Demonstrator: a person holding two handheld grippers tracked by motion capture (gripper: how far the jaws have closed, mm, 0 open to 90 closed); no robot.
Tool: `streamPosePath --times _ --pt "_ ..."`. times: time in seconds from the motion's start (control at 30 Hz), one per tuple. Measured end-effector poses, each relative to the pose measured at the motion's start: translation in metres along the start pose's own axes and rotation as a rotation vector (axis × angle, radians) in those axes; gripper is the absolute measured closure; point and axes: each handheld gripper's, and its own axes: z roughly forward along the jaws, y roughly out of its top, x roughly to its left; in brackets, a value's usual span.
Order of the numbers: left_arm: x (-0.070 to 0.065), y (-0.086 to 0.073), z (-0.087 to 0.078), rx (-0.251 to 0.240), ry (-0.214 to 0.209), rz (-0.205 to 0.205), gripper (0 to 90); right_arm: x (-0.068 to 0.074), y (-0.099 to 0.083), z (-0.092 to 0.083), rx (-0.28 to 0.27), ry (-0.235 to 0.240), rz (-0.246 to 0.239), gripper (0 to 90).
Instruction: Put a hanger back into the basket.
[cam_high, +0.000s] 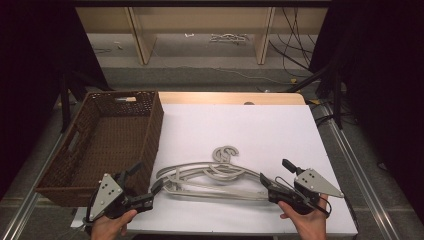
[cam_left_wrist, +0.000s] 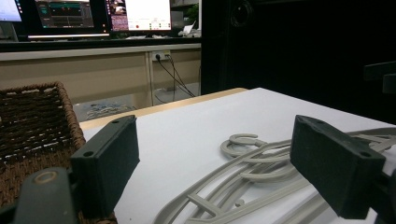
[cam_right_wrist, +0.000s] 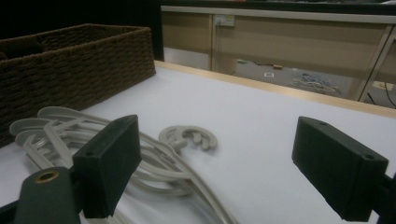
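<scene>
A stack of grey plastic hangers (cam_high: 210, 177) lies flat on the white table top (cam_high: 240, 130), hooks (cam_high: 226, 153) pointing away from me. My left gripper (cam_high: 152, 194) sits at the stack's left end, open, with nothing between its jaws. My right gripper (cam_high: 266, 186) is at the stack's right end, also open and empty. In the left gripper view the hangers (cam_left_wrist: 243, 182) run between the wide-apart jaws, untouched. In the right gripper view the hangers (cam_right_wrist: 154, 161) and their hooks (cam_right_wrist: 189, 137) lie ahead on the table.
A brown wicker basket (cam_high: 150, 125) stands on the left side of the table, close to the hangers' left end; its weave shows as basket (cam_left_wrist: 32, 121) and basket (cam_right_wrist: 70, 65). A wooden strip (cam_high: 230, 97) edges the table's far side. Cables lie on the floor beyond.
</scene>
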Motion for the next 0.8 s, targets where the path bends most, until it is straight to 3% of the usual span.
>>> streamPosePath --times 0.07,0.47,0.53,0.67,0.7,0.8 --pt "0.000 0.000 0.000 -0.002 -0.001 -0.001 15.6 -0.001 0.001 0.002 -0.011 0.006 -0.032 18.3" --pt "-0.001 0.000 0.000 -0.002 -0.005 0.005 15.6 -0.001 0.004 0.003 0.012 0.025 -0.065 19.9" --pt "-0.001 0.000 0.000 -0.001 -0.007 0.007 15.6 0.000 0.007 0.005 0.041 0.032 -0.078 19.2" --pt "0.000 0.000 0.000 0.001 -0.006 0.019 15.6 0.002 0.014 0.008 0.121 0.039 -0.150 19.7" --pt "0.000 0.000 0.000 0.000 -0.006 0.014 15.6 0.001 0.016 0.010 0.122 0.040 -0.189 19.7" --pt "0.000 0.000 0.000 0.001 -0.009 0.015 15.6 0.001 0.022 0.014 0.214 0.067 -0.260 23.0"
